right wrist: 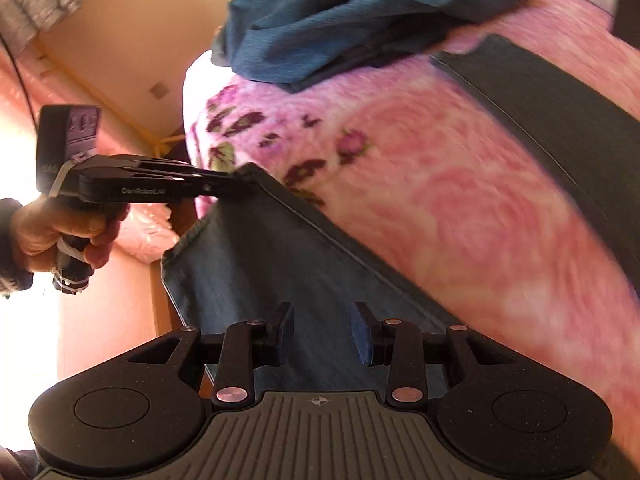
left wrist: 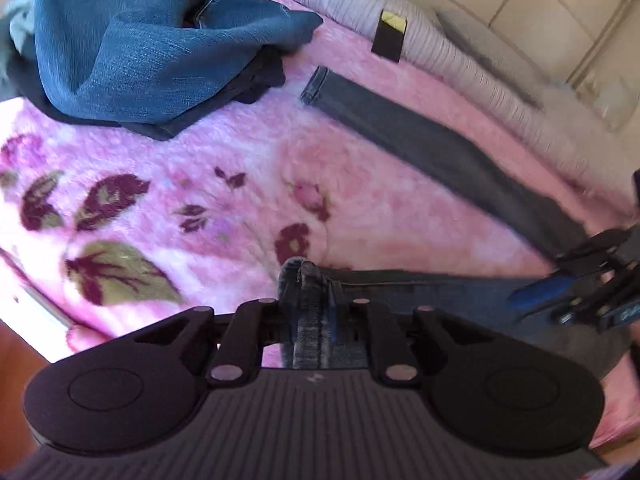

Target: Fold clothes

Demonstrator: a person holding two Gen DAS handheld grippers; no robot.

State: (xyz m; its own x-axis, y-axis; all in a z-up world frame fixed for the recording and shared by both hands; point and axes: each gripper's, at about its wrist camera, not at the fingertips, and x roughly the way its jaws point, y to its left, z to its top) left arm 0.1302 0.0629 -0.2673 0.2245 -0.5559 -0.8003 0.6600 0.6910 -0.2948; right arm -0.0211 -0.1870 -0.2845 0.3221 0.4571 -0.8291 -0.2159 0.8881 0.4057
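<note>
Left wrist view: at the far left a crumpled pile of blue clothes (left wrist: 160, 48) sits on the pink floral blanket (left wrist: 200, 200), with a darker garment under it. Just to the right of the pile, one leg of the jeans (left wrist: 420, 140) runs flat across the blanket toward the lower right, its hem near the pile. At bottom centre the left gripper (left wrist: 310, 312) is clenched on a bunched edge of the other leg's denim, which passes on rightward to the right gripper (left wrist: 536, 300), seen at the frame's right edge with its blue pads near the cloth. A pale ribbed quilt (left wrist: 360, 4) lies along the blanket's far side.

Right wrist view: at the left a hand (right wrist: 60, 232) holds the left gripper (right wrist: 236, 184), whose tips pinch the corner of the jeans (right wrist: 280, 264) leg, lifted off the blanket (right wrist: 460, 220). In the centre foreground the right gripper (right wrist: 322, 334) has its jaws apart, with the denim stretched between the fingers and not gripped. Up and to the right lie the pile of blue clothes (right wrist: 340, 32) and the flat leg.
</note>
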